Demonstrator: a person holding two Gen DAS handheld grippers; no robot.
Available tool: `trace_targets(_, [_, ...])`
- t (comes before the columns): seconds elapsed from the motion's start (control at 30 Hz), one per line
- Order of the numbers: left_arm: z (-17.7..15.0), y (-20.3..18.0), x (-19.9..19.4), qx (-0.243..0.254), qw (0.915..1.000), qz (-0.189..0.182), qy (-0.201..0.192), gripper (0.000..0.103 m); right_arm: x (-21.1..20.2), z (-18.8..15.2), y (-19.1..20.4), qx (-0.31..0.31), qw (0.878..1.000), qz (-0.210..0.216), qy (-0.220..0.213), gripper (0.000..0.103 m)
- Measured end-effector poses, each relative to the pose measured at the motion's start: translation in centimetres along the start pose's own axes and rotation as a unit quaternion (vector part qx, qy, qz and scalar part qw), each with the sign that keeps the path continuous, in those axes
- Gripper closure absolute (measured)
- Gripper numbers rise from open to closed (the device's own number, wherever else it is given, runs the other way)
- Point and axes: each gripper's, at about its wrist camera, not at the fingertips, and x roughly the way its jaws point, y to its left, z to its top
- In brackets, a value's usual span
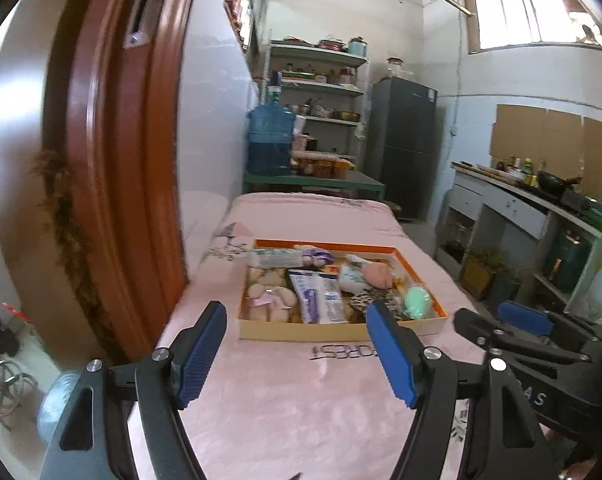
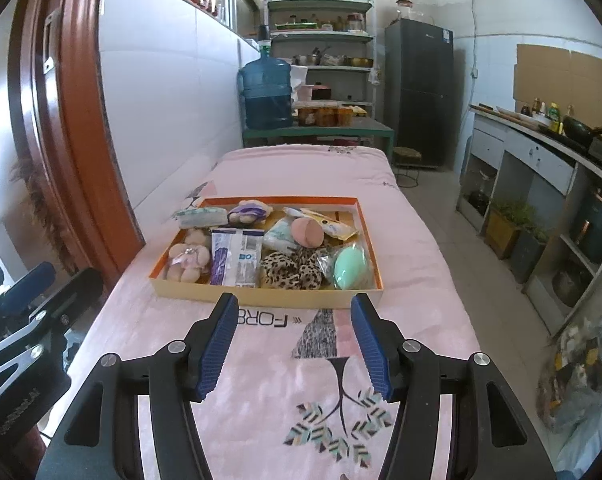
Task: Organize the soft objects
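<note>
A shallow orange-rimmed cardboard tray sits on a pink blanket. It holds soft items: a beige plush bear, a purple plush, a leopard-print scrunchie, a mint green sponge, a pink puff, a blue-white packet and tissue packs. My left gripper is open and empty, short of the tray's near edge. My right gripper is open and empty, just before the tray's near wall. The right gripper also shows in the left wrist view.
A red-brown wooden door frame stands close on the left. The pink blanket stretches beyond the tray. A blue water jug, shelves, a dark fridge and a kitchen counter stand behind and to the right.
</note>
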Motion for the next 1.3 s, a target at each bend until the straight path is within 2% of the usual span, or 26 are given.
trace_targets(0.13, [-0.6,-0.1,-1.1,-0.002,0.9995,0.031,0.000,0.031,-1.2,-0.6,0.4,0.001,1.000,-0.005,-0.008,0.043])
trace_targets(0.23, [-0.9,0.0,-1.3,-0.002,0.9997,0.018,0.014,0.032,-1.8,-1.0,0.5,0.002,1.000,-0.003,-0.014,0.043])
trace_targets(0.53, [-1.4,0.1,-1.9,-0.002,0.9993,0.026,0.025,0.033,-3.4,-1.7,1.3,-0.013,0.999,-0.023,-0.044,0.043])
trace_targets(1.3, [-1.4,0.4,-1.8,-0.002,0.9990,0.034,0.029,0.033,-2.8,-1.7,1.5,-0.012,0.999,-0.012,-0.037,0.043])
